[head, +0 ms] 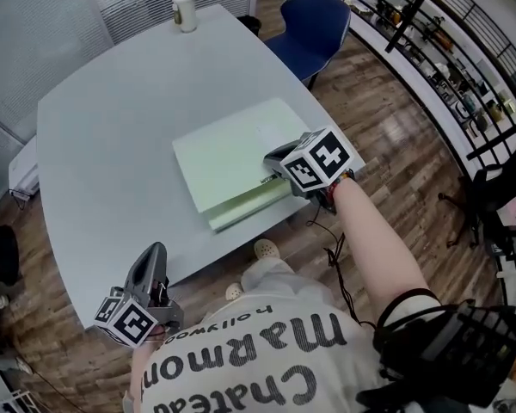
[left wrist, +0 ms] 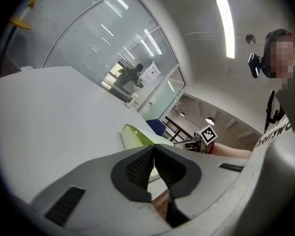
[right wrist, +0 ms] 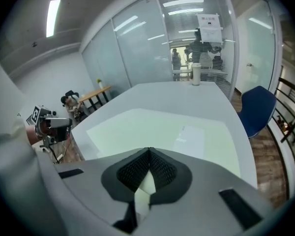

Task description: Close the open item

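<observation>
Two grippers are in play, but only one is at the work. On the left, the left gripper [head: 155,251] hangs below the near edge of the white table [head: 95,144], close to the person's body. Its own view shows the jaws closed tip to tip with nothing between them, only table and floor showing through the gap lower down. It steadies nothing, and that is the first risk.

In the middle, the green folder [head: 232,157] lies flat on the table with its near right corner close to the table's edge. Its top cover is down over the lower stack but sits slightly askew, so a strip of the stack shows along the near side.

On the right, the right gripper [head: 271,169] sits at that near right corner. Its jaws are pressed together, and a pale strip between the pads looks like the cover's edge, though the view there is too tight to be sure.

With no second hold, a sideways pull or push from the right could drag the whole folder toward the table's edge. It could also leave the cover shut crooked. If the pinch lets go before the cover is pressed flat, I would expect it to spring up a little. A hard tug could crease the gripped edge.
</observation>
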Action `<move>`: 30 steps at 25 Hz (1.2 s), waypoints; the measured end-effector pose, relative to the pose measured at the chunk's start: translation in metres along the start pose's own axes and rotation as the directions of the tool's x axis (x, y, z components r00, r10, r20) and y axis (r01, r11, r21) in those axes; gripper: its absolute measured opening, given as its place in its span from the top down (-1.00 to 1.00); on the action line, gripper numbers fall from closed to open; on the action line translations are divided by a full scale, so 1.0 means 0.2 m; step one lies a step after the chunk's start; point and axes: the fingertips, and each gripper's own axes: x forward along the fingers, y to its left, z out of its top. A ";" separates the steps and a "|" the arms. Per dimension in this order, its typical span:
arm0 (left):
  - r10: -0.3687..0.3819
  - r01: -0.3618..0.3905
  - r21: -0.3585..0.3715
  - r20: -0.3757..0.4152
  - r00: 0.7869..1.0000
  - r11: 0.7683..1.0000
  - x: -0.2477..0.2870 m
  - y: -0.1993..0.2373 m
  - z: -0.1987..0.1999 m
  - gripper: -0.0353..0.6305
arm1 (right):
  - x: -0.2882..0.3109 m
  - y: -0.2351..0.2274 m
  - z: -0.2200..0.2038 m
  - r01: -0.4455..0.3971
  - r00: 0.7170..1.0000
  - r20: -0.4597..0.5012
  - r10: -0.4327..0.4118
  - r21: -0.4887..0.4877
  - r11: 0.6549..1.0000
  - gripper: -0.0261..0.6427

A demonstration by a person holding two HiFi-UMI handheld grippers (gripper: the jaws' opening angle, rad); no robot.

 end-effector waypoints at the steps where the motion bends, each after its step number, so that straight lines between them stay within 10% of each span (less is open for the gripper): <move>1: 0.000 0.000 0.001 -0.004 1.000 1.000 0.00 0.00 -0.01 0.88 | 0.00 0.00 -0.01 -0.002 1.000 0.007 0.002 0.019 1.000 0.92; 10: -0.016 0.016 0.005 -0.029 0.999 1.000 -0.02 -0.02 -0.07 0.88 | 0.04 0.01 -0.19 -0.003 1.000 -0.029 0.007 0.124 0.992 0.92; 30: 0.009 -0.009 0.001 -0.019 1.000 1.000 -0.08 0.02 -0.05 0.88 | 0.12 0.03 -0.37 0.051 0.972 -0.228 -0.060 -0.046 0.998 0.92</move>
